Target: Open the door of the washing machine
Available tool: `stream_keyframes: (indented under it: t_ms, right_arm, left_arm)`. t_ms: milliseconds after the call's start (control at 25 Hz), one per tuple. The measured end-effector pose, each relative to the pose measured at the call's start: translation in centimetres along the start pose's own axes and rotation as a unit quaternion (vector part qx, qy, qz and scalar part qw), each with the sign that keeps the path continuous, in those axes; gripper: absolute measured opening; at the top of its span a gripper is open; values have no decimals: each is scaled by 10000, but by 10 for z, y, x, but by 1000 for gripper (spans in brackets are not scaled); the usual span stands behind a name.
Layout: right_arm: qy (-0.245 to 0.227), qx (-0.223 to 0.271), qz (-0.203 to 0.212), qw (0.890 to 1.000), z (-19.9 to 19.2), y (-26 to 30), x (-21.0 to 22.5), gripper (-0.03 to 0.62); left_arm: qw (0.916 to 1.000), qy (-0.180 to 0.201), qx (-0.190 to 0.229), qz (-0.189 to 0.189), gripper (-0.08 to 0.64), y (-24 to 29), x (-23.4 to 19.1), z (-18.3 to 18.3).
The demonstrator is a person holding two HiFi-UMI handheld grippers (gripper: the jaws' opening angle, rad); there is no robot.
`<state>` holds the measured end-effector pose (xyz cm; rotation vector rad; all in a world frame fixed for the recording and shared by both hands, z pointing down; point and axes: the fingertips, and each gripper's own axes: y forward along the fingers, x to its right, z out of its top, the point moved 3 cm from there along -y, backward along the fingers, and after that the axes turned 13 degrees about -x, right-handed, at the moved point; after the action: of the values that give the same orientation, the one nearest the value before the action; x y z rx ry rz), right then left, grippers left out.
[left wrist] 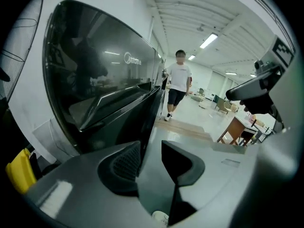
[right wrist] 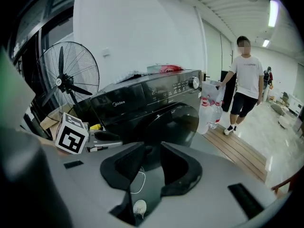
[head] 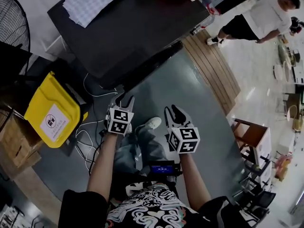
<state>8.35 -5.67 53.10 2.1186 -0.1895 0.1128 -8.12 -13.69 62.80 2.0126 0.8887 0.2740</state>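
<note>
The washing machine (head: 128,32) door (right wrist: 173,120) lies straight ahead; the left gripper (head: 124,100) is nearer it than the right gripper (head: 172,112), both with jaws apart, empty.

Grey floor (head: 190,103) is carrying the black washing machine (head: 128,32), with a yellow bag (head: 50,106) and white cables (head: 84,136) lying beside it.

Glossy black washing machine (right wrist: 142,96), shiny dark door (right wrist: 175,121), wooden floor planks (head: 213,65), soft checked cloth (head: 92,1), smooth grey floor (head: 190,108)
</note>
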Motion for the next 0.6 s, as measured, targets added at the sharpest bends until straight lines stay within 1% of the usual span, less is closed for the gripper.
stream_keyframes:
  t_ms: [160,280,480,600]
  right_arm:
    - [-26,-80,188,9998,2,15,8,107]
    - [-67,-137,306,9994,1,25,15,109]
    - [-111,-233,453,9986,-3,42,28,109]
    - [-145,-271,516,9982,-4,49,36,109]
  left_arm:
    - [9996,108,-263,7,138,24,3,-2]
    - [9994,102,-326,81,138,39,6,-1]
    - [9989,-89,-417,218,138,66,1,-1]
    - [9985,-212,-363,361,138,78,-4,2]
